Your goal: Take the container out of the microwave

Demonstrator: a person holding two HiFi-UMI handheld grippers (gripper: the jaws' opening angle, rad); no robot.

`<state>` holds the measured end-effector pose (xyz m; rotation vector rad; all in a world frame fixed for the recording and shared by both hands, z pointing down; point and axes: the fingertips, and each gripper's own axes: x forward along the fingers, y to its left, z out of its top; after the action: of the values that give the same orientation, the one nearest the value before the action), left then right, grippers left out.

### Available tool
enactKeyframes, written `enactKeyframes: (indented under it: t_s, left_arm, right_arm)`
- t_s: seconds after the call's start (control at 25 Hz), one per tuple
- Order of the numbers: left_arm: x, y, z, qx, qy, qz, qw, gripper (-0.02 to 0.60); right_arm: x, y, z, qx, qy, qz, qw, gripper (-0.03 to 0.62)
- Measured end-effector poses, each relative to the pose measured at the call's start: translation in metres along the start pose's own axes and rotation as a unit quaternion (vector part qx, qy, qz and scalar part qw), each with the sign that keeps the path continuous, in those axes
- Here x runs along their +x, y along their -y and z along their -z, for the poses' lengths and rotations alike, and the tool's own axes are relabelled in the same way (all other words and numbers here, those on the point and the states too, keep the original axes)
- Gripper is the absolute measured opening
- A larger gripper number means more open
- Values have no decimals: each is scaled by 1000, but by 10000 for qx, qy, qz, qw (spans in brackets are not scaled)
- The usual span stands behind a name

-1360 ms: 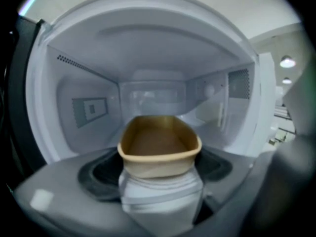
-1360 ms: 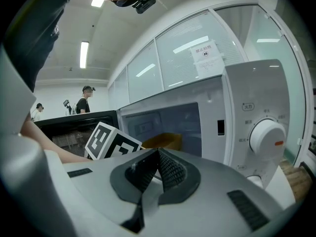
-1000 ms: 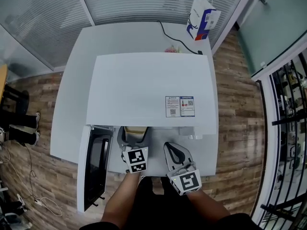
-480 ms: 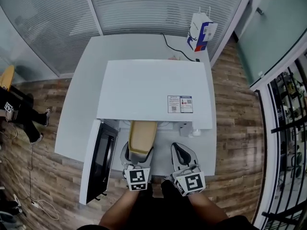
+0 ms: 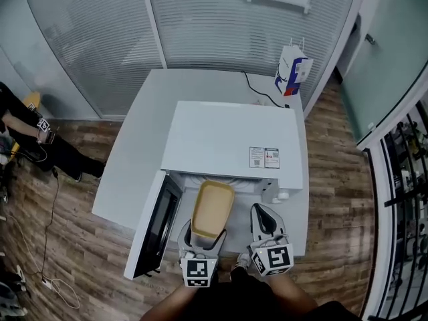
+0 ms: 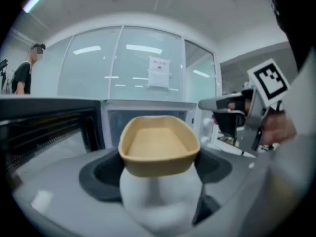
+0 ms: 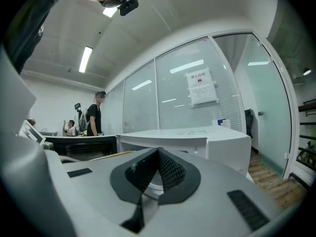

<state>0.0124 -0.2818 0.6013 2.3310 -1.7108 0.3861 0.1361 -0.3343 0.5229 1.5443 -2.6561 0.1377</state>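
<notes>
container (image 5: 212,208) clamped in wide-spread left gripper (image 5: 201,235), right gripper (image 5: 262,212) pressed together, empty

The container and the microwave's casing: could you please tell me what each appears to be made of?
The container looks like matte tan plastic, possibly moulded fibre: even colour, rounded rim, no gloss. The microwave casing looks like white painted sheet metal, perhaps plastic: flat, smooth panels with crisp edges.
</notes>
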Motion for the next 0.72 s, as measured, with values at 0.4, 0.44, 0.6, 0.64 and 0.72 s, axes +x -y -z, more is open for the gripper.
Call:
enactKeyframes:
  t_s: [0.4, 0.44, 0.6, 0.64, 0.72]
  left_arm:
    - [-26, 1, -67, 204, 735, 12, 9971, 446]
    - [-27, 0, -74, 221, 816, 16, 9964, 446]
    - [-24, -8, -103, 269, 1146, -27, 9930, 446]
    - [-24, -10, -110, 265, 1212, -46, 9923, 446]
    - [-21, -12, -122, 283, 1293, -50, 9912, 446]
  right_arm:
    - [7, -8, -46, -213, 429, -159, 9987, -2]
    - [7, -9, -51, -233, 485, -170, 9984, -2]
    - [10, -10, -74, -340, 750, -236, 9963, -2]
    - [10, -11, -80, -375, 793, -272, 9958, -2]
    - [8, -13, -90, -449, 860, -330, 9947, -2]
